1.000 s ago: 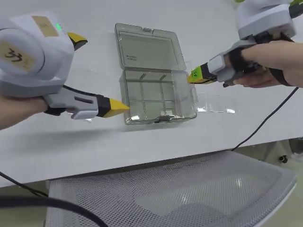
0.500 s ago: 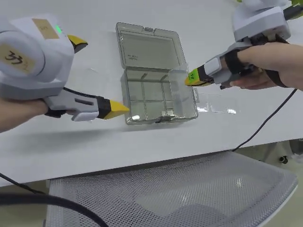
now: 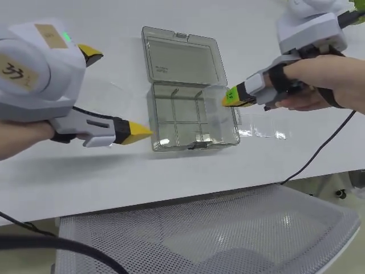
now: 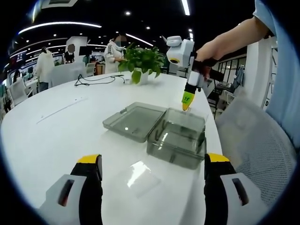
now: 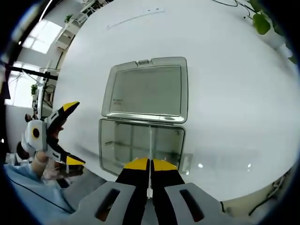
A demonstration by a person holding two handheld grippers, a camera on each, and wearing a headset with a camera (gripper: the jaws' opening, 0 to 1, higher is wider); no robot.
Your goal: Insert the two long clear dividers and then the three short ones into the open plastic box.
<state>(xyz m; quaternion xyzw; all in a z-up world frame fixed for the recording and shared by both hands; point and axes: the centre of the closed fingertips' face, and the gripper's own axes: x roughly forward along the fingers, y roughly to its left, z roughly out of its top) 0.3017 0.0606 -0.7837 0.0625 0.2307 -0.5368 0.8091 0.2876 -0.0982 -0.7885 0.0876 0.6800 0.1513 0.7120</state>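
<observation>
right gripper [image 5: 150,164] | fingers pinching divider [image 5: 150,140] edge-on | above box [image 5: 100,145] | left gripper [image 4: 152,158] spread

The box [image 3: 193,117] sits mid-table [image 3: 114,182], near the front edge, with its lid [image 3: 182,57] laid flat behind it. Loose dividers [image 3: 263,127] lie just right of the box. The left gripper [image 3: 117,92] is beside its left wall. The right gripper [image 3: 228,98], pinching a divider [image 5: 150,140], is above its right wall. A chair [image 3: 228,228] stands before the front edge.
</observation>
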